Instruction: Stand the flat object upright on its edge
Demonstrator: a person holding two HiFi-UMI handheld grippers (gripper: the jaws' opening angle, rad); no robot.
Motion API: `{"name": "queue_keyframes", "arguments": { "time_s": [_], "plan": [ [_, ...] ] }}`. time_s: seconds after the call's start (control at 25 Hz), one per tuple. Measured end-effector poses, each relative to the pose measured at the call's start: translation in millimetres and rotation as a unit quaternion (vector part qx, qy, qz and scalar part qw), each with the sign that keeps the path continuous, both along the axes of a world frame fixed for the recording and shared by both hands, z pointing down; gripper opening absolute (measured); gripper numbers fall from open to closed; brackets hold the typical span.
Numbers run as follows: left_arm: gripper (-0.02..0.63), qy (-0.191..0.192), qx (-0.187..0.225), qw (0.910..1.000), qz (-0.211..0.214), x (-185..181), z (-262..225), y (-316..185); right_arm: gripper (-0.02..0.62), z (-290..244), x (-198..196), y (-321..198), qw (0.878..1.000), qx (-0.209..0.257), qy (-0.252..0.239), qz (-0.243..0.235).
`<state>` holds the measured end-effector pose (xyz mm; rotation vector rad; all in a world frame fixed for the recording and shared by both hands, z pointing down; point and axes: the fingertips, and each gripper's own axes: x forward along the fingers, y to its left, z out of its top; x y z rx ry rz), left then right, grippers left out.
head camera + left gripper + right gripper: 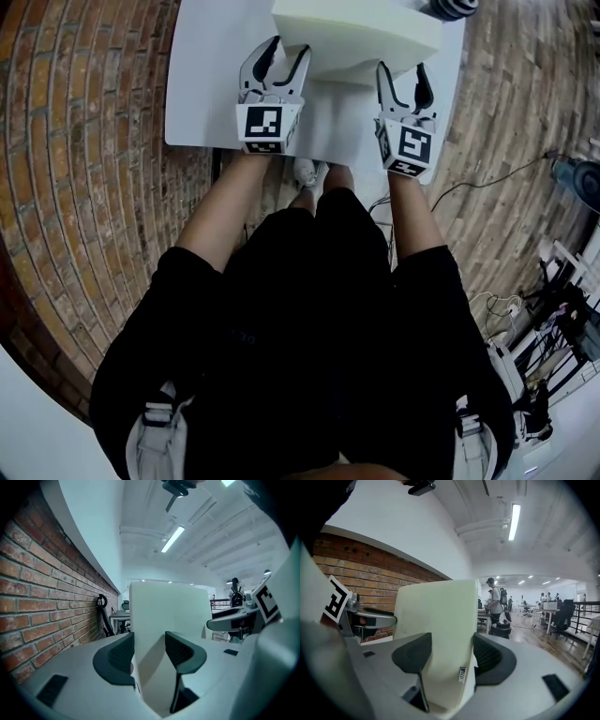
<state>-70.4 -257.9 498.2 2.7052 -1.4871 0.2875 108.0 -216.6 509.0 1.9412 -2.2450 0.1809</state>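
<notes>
Forearms (217,204) reach to the white table (202,89), where the left gripper (288,52) and right gripper (403,75), jaws spread wide, each clamp the near edge of the upright foam slab (356,33).

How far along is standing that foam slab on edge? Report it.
Done: the foam slab rises upright over the white table. In hand: the left tool and right tool both clamp it. Left: let go and see that it stands alone on its edge.

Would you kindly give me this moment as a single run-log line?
left gripper: shut on foam slab | right gripper: shut on foam slab | foam slab: upright over table
</notes>
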Motion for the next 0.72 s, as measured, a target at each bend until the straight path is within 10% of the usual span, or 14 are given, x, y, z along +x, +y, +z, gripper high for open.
{"name": "queue_keyframes", "arguments": {
  "time_s": [0.72],
  "plan": [
    [0.216,-0.006,0.001,1.0,0.007,-8.4,6.7,23.2,0.274,5.7,-10.3,32.6,1.0,-0.004,0.004,-0.005]
  ]
}}
